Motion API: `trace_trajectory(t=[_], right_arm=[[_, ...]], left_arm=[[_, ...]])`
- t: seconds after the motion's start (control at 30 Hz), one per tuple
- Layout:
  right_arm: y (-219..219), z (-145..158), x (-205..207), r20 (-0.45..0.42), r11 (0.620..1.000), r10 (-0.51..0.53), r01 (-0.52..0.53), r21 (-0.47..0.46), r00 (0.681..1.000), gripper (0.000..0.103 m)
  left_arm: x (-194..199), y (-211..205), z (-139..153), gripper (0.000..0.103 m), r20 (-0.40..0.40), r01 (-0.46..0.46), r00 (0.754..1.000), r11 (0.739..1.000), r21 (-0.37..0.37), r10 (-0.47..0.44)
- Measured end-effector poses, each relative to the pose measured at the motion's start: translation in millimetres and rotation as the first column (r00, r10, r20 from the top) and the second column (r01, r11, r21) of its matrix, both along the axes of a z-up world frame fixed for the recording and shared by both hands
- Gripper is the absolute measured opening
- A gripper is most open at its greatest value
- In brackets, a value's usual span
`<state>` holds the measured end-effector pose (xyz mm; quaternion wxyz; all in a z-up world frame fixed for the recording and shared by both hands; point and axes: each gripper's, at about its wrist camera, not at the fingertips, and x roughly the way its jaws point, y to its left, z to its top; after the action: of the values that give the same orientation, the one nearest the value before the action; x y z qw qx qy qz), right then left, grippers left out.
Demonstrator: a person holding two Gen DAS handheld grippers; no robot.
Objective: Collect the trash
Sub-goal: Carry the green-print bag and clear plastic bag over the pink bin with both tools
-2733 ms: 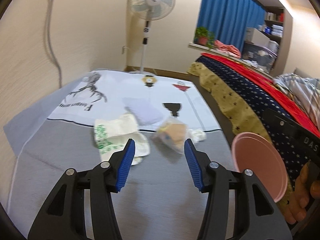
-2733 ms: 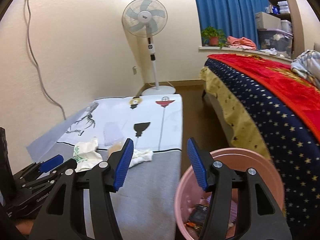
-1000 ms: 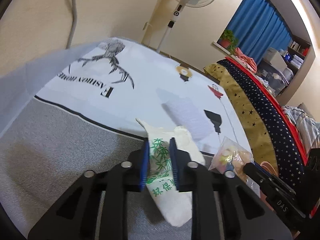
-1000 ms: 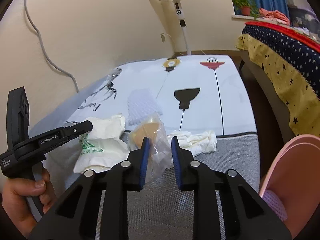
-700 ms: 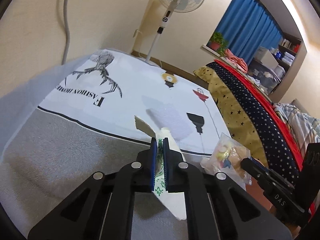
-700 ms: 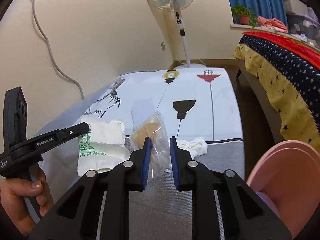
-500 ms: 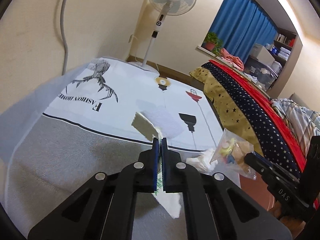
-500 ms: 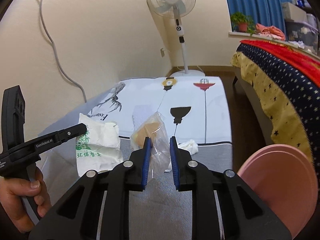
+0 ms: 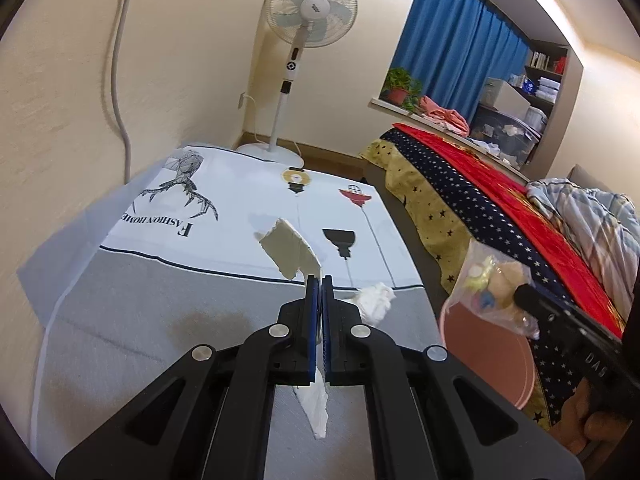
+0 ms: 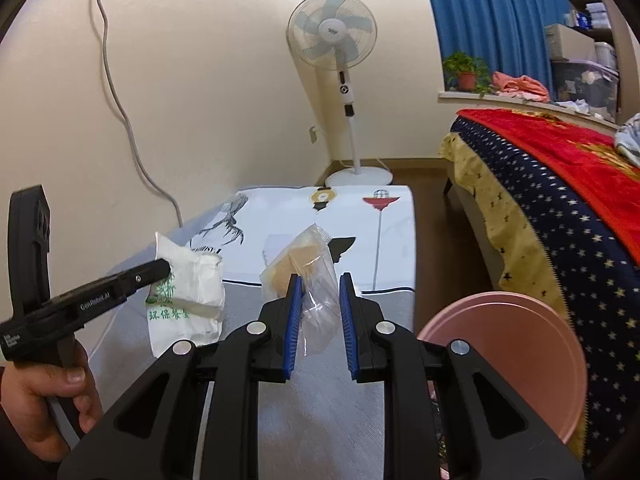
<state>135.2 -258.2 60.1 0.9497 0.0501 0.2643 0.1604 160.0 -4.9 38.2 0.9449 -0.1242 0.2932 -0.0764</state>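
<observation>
My left gripper (image 9: 319, 280) is shut on a white paper bag with green print (image 9: 289, 253) and holds it in the air above the table; the bag also shows in the right wrist view (image 10: 188, 292). My right gripper (image 10: 319, 280) is shut on a clear plastic bag with snack pieces inside (image 10: 308, 264), lifted off the table; that bag shows in the left wrist view (image 9: 490, 286) above the pink bin (image 9: 504, 364). The pink bin (image 10: 516, 344) stands to the right of the table. A crumpled white tissue (image 9: 374, 300) lies on the table.
The table has a grey and white printed cloth (image 9: 168, 300). A standing fan (image 10: 336, 52) is behind it by the wall. A bed with a star-patterned and red cover (image 10: 560, 208) runs along the right. A cable (image 10: 116, 92) hangs on the wall.
Both grippers closed on their bags and lifted them off the table. The right gripper with the clear bag has moved toward the pink bin; the white tissue stays on the table.
</observation>
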Motion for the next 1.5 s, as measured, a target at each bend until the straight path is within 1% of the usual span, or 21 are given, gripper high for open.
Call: trace_trajectory(t=[0.4,0.57,0.73,1.07,1.5], right_arm=[[-28,15,-38,0.021,0.998,-0.069,0.069,0.003,0.997,0.02],[-38,15,-49,0.03,0.994,-0.11,0.111,-0.022,0.994,0.02],[-54,12,-52,0.017,0.986,-0.165,0.165,-0.002,0.986,0.02],[-78,6,-54,0.004,0.973,-0.232,0.232,0.004,0.973,0.02],[-88,4,-49,-0.002,0.963,-0.27,0.27,0.011,0.963,0.02]], left_arm=[[-32,-31,9,0.002,0.022,0.068,0.997,0.997,0.044,-0.069],[-35,-41,10,0.002,0.033,0.096,0.995,0.995,0.04,-0.097],[-35,-58,8,0.002,0.033,0.13,0.991,0.991,0.043,-0.132],[-35,-79,8,0.002,0.042,0.165,0.985,0.986,0.035,-0.166],[-29,-90,7,0.002,0.041,0.178,0.983,0.984,0.032,-0.179]])
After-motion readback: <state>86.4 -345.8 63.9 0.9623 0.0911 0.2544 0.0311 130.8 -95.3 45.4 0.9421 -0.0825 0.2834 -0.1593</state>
